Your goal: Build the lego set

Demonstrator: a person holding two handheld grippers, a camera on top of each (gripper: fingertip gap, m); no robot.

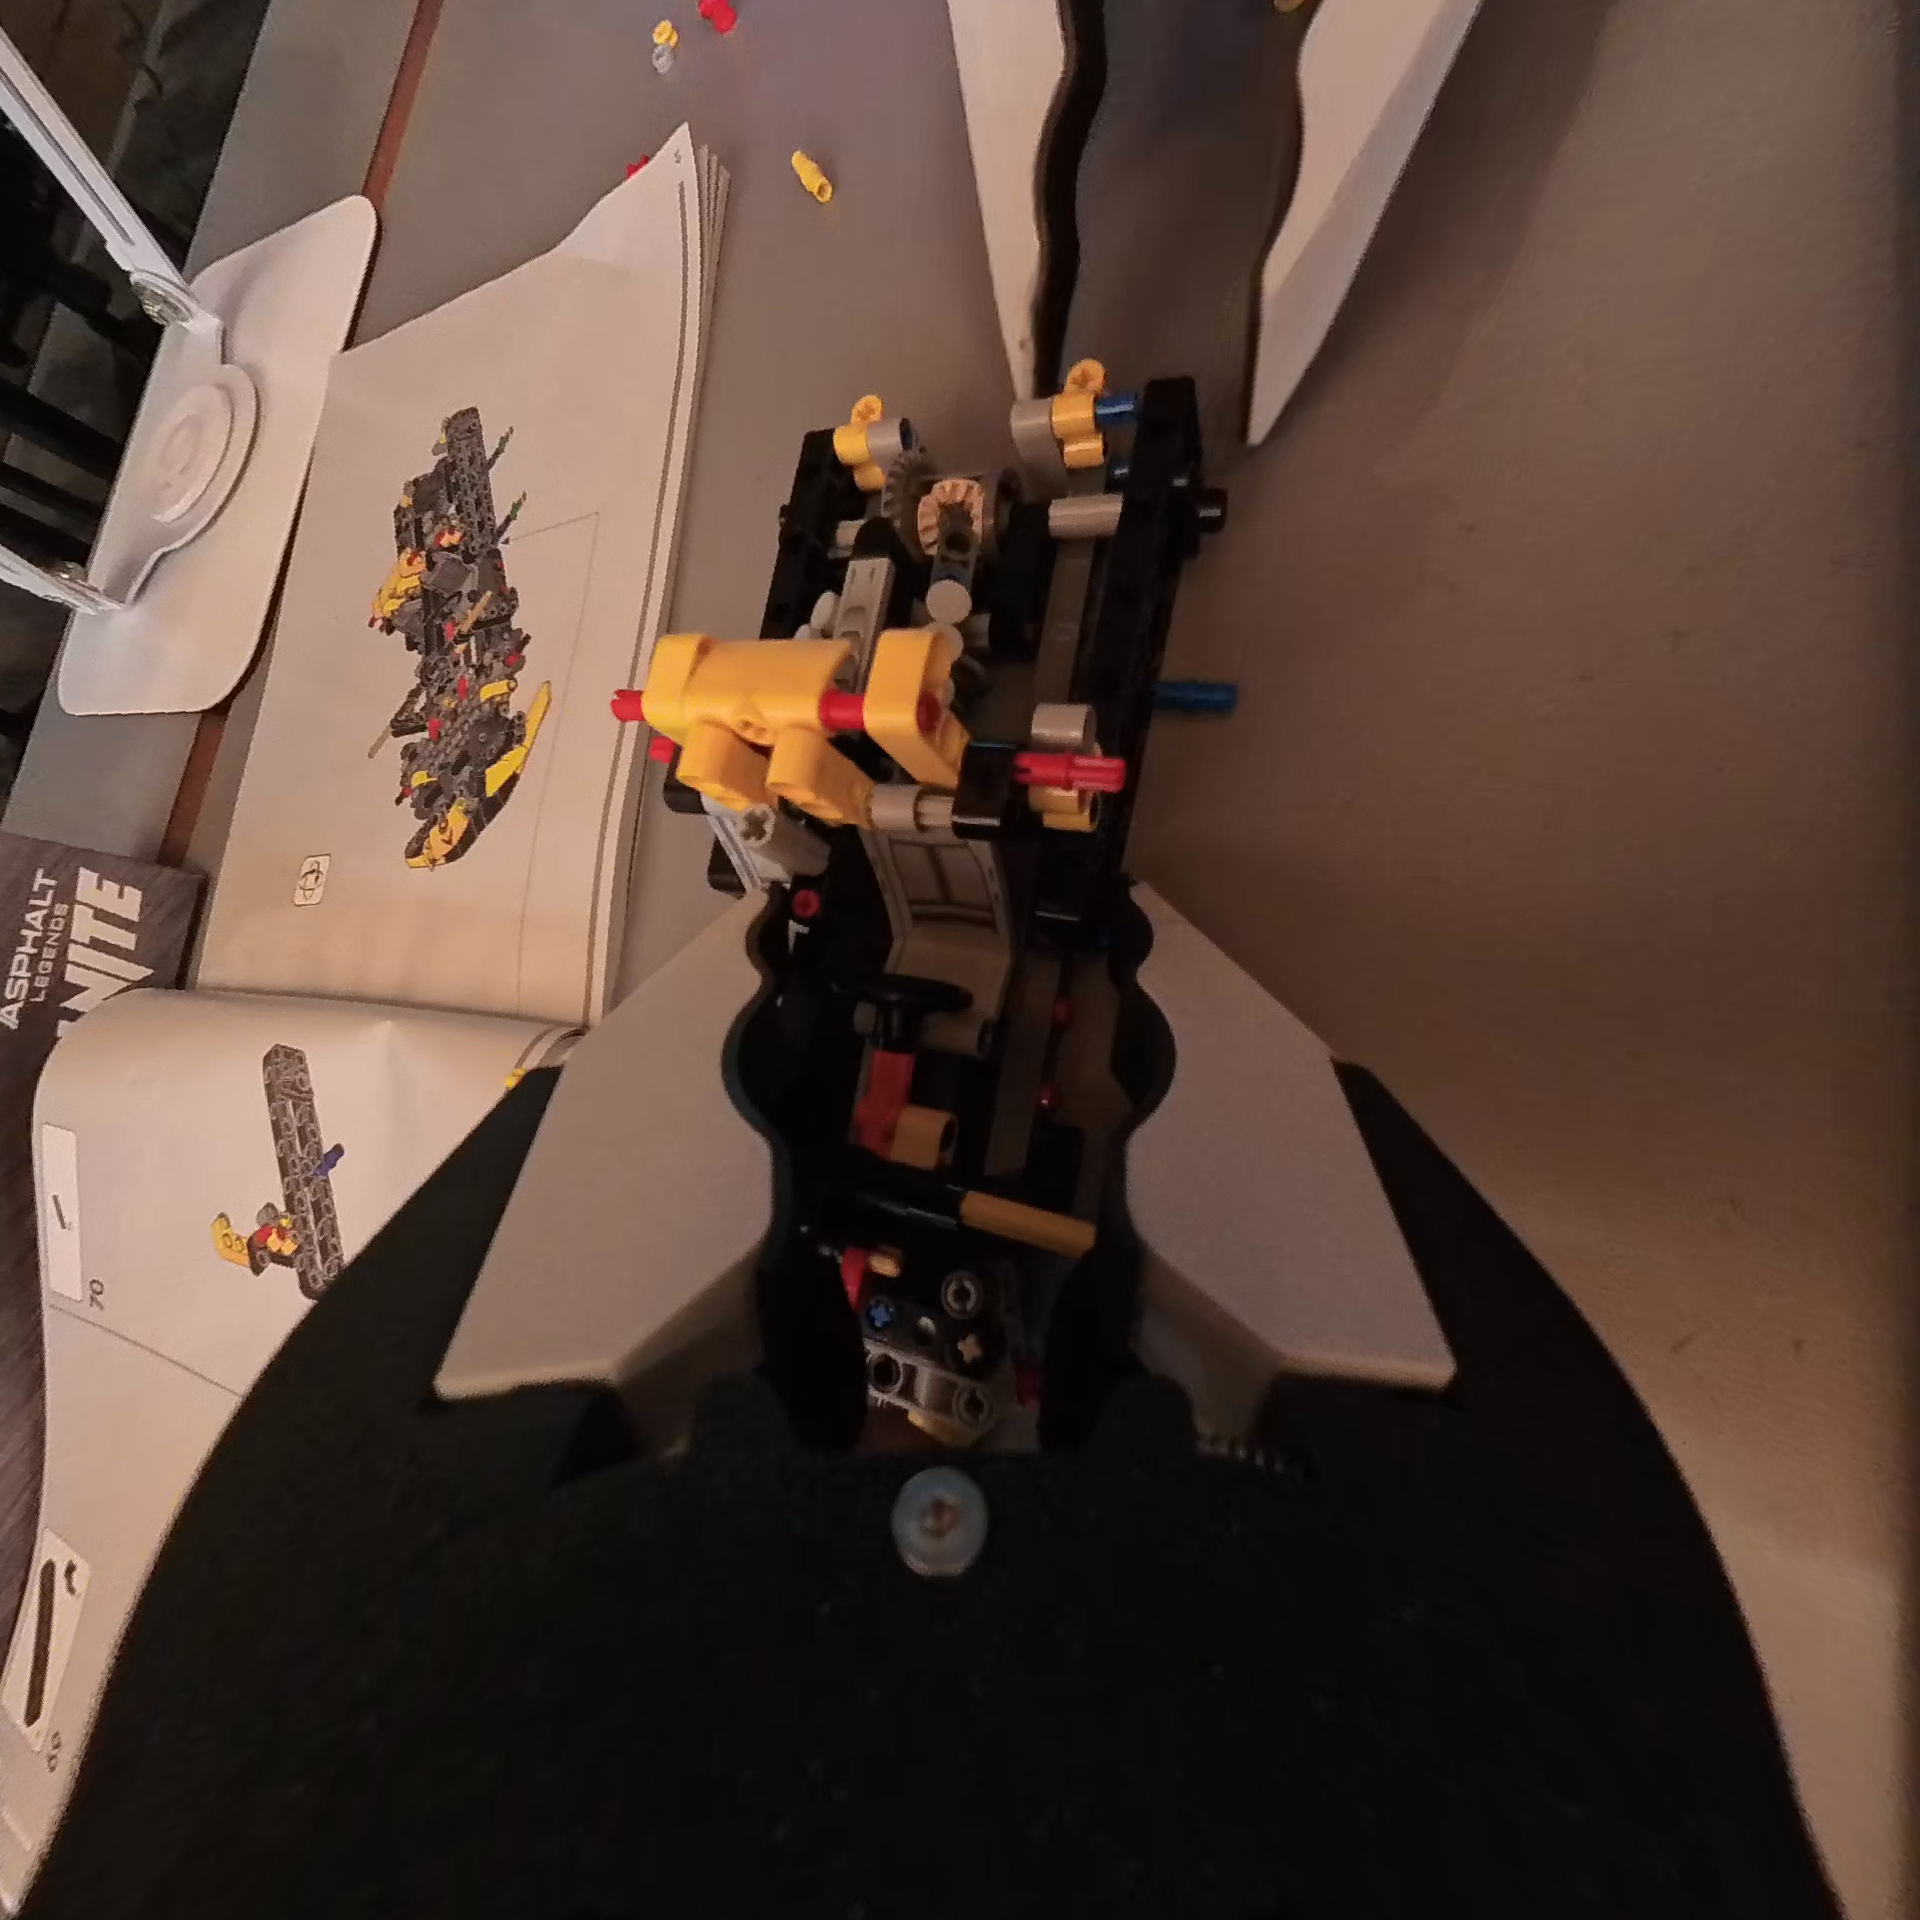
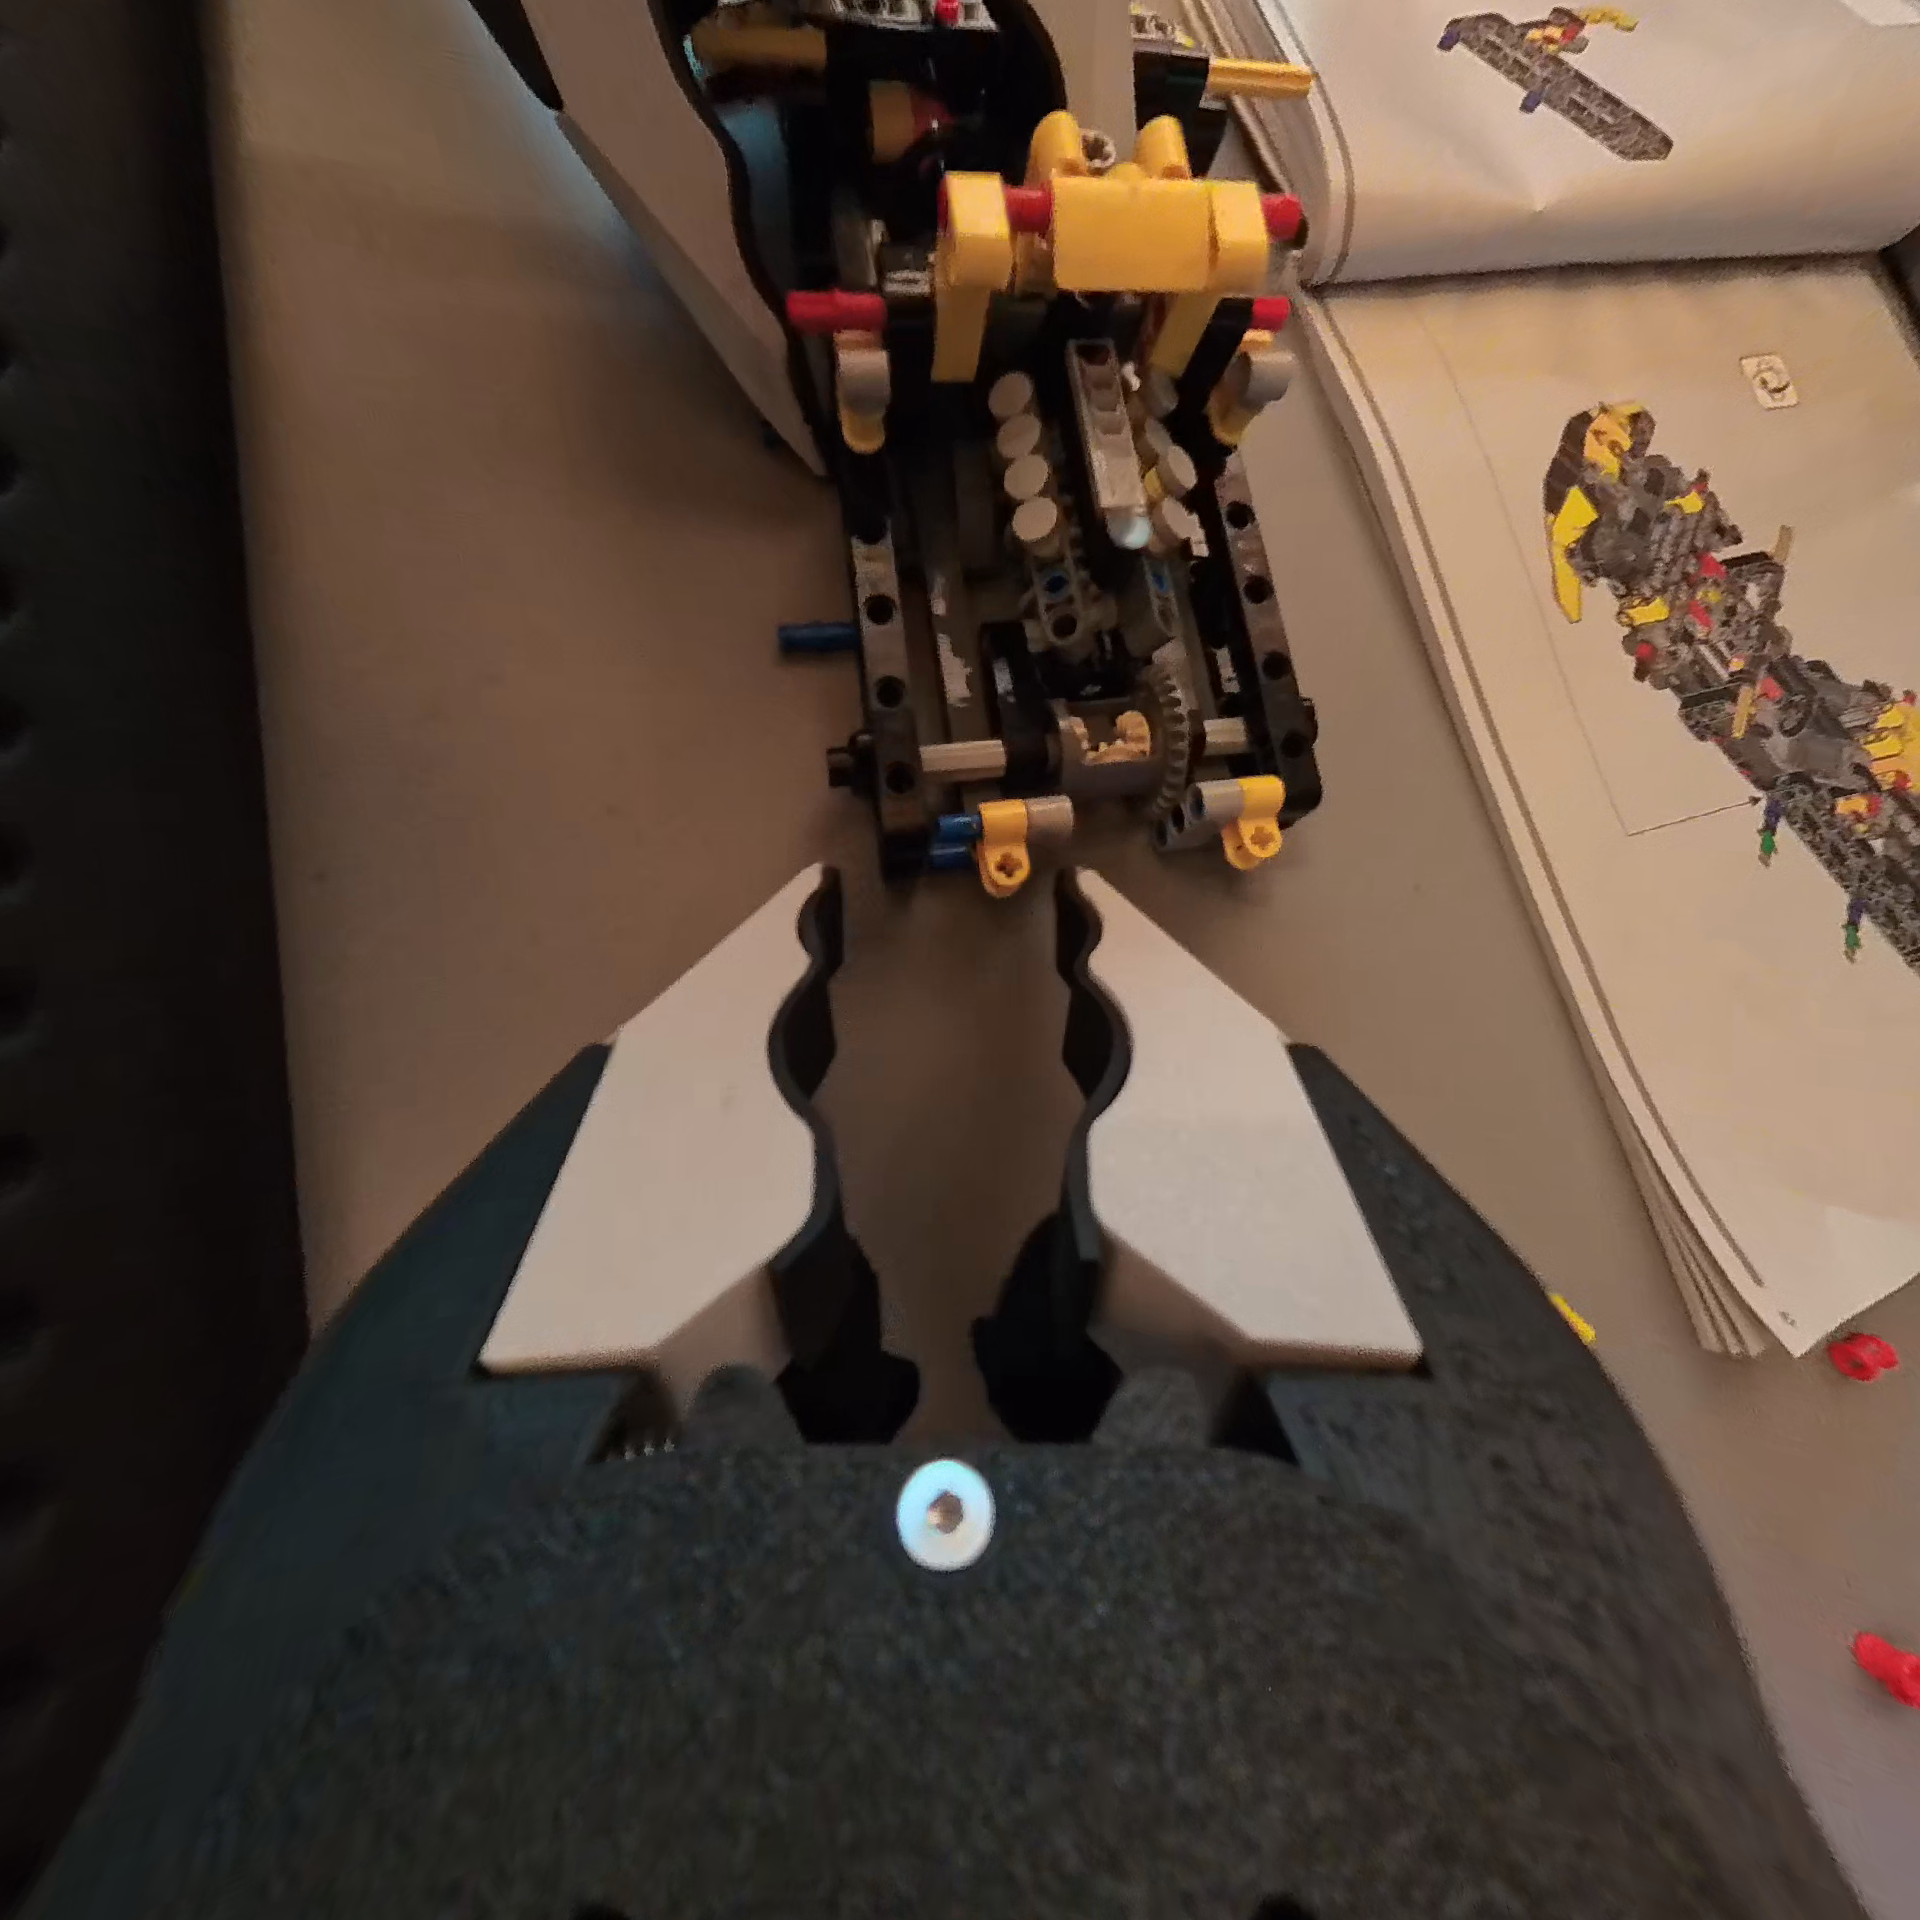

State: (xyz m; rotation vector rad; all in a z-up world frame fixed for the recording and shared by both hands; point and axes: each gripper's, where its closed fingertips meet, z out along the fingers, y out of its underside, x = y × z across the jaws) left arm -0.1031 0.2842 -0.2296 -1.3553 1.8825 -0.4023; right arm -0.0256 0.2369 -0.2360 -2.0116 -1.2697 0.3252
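My left gripper (image 1: 948, 925) is clamped on one end of the half-built lego chassis (image 1: 977, 665), fingers pressed against its black side beams, so the model lies along the grey table (image 1: 1558, 935) with its far end pointing at my other tool. My right gripper (image 2: 948, 894) holds nothing: its fingers stand moderately apart, tips just short of the chassis end where two yellow connectors (image 2: 1006, 844) and a grey gear (image 2: 1174, 748) sit. I judge I am about to grip or steady that end, or to work on it.

The risks from here, as I see them. The yellow block (image 2: 1132, 234) on its red axle rides high on the frame and looks lightly attached; a careless push from the right could lever it off. The blue pin (image 2: 816, 636) juts out of the side beam and would snag a fingertip sliding along. If I close the right fingers on the small yellow connectors rather than the beams, they may twist on their pins or pop loose. My left hold is only on one end, so any downward press at the far end could pivot the model in that grip.

The open instruction booklet (image 2: 1558, 727) lies just beside the model, and loose red pieces (image 2: 1860, 1356) rest past its corner, near enough to be swept away
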